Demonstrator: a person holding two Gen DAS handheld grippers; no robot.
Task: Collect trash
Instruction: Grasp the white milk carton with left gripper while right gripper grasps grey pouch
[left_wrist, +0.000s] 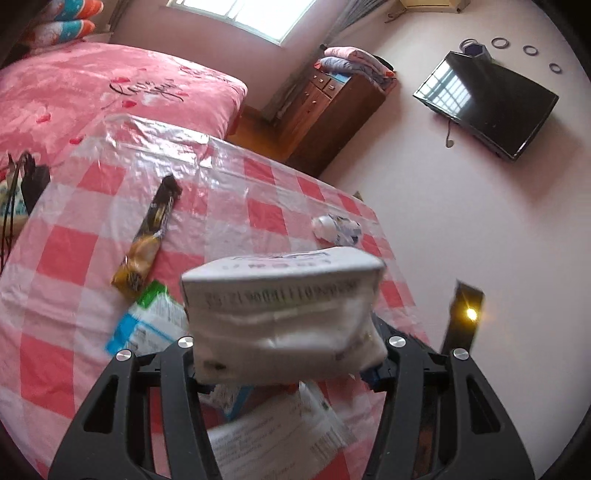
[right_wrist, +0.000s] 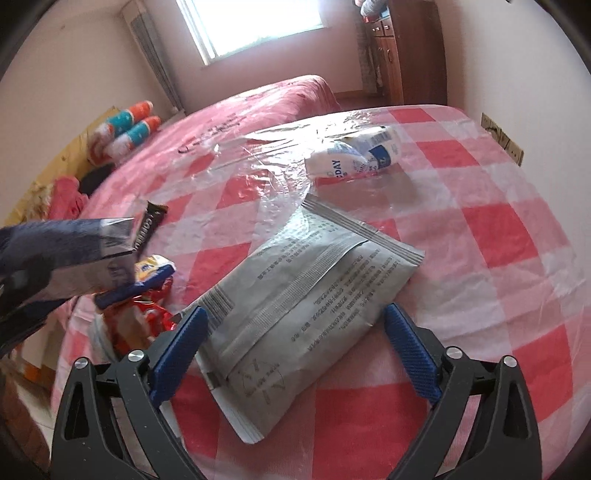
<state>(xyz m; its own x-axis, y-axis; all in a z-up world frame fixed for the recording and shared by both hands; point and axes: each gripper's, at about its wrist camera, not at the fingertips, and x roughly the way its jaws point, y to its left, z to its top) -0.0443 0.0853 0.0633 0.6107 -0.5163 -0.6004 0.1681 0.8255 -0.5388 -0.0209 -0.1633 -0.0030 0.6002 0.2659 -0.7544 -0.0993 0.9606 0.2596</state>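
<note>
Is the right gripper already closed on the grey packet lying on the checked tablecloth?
No, the right gripper stands wide open, its blue fingers either side of the grey packet without pressing on it.

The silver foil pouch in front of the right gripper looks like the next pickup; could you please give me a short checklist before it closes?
1. Right gripper open wide enough: ok.
2. Silver foil pouch between its fingers: ok, its near end lies there, pads not pressing.
3. Pouch free of other trash: ok, the crumpled white wrapper lies apart.
4. Left gripper secure on the white carton: ok.
5. Trash bin location: cannot tell.
</note>
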